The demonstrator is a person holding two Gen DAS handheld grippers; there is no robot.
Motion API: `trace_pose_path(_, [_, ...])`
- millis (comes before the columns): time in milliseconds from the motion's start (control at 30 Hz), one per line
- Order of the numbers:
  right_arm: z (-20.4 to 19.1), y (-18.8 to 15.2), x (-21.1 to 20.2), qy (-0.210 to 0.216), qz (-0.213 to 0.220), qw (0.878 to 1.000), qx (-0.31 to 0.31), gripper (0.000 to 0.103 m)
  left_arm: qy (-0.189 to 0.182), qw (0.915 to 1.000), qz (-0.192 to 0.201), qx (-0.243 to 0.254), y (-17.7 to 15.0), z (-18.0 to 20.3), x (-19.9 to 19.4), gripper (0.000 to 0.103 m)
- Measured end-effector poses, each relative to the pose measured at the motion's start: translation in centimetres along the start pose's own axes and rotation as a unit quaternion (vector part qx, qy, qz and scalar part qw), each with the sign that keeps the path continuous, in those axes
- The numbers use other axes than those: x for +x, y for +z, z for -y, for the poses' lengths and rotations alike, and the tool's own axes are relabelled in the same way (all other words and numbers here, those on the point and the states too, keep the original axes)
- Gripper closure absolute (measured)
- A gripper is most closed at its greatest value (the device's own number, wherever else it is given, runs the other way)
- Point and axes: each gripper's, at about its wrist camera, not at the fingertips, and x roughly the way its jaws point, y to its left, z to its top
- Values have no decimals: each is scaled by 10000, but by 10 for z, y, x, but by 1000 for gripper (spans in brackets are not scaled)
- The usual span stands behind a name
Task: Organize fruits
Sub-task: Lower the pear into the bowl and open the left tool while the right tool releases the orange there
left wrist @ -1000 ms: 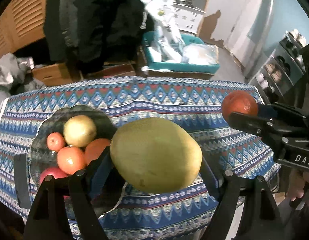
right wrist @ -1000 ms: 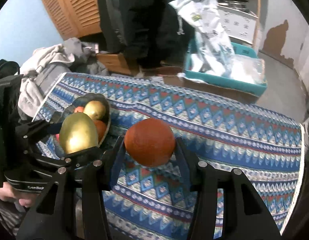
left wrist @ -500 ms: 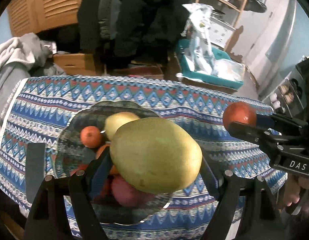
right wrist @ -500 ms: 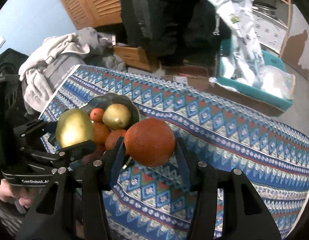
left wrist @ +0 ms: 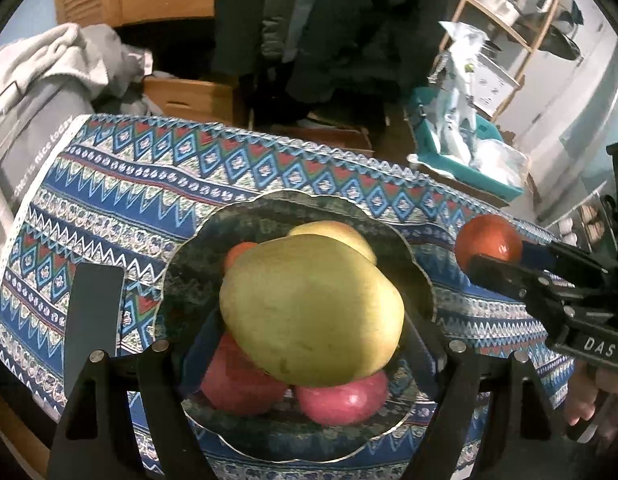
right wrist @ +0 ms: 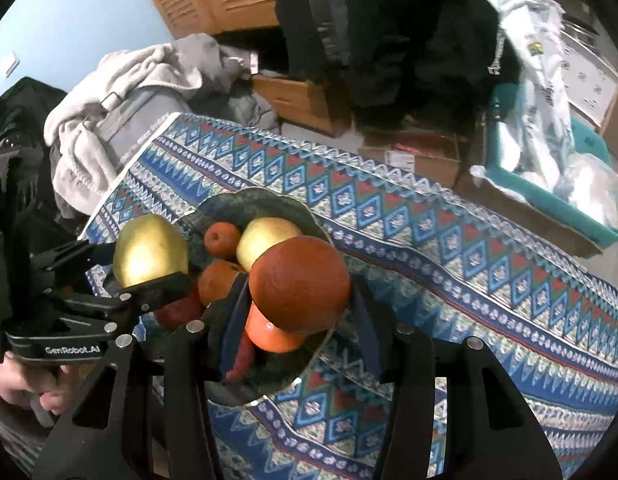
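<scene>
Left wrist view: left gripper (left wrist: 313,312) pinching a large yellow-green mango (left wrist: 311,310), poised over the dark scalloped bowl (left wrist: 197,264) on the patterned tablecloth (left wrist: 121,184).
Right wrist view: right gripper (right wrist: 299,290) clamped on a dark orange fruit (right wrist: 300,285), above the bowl's near-right rim.
Bowl contents: yellow apple (right wrist: 269,240), small tangerine (right wrist: 222,240), more oranges, two red apples (left wrist: 343,398) at the near side.
Step in hand: probably setting the mango into the bowl.
Doing it well: lower until the mango rests on fruit or bowl floor before parting the jaws; aim for a gap, not the crown of the pile.
Risk: heavy mango likely to roll or nudge smaller fruit over the shallow rim.
Orange fruit: best placed after, on the right side.
</scene>
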Motion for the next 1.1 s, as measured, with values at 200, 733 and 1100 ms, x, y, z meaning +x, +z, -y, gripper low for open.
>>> trace_pose_path(200, [-10,4,20,108,-151,9998,-34,53,15,9998,-134,-147,-1,-17,10,20])
trace_pose_path(733, [-33,14,59,249,-437,9986,-152,53,19,9982,-486,-353,-3,-44,38,20])
trace_pose_path(1100, [-35,13,76,303,-636,9975,-92,53,75,9982,-560,-220,1,-42,43,20])
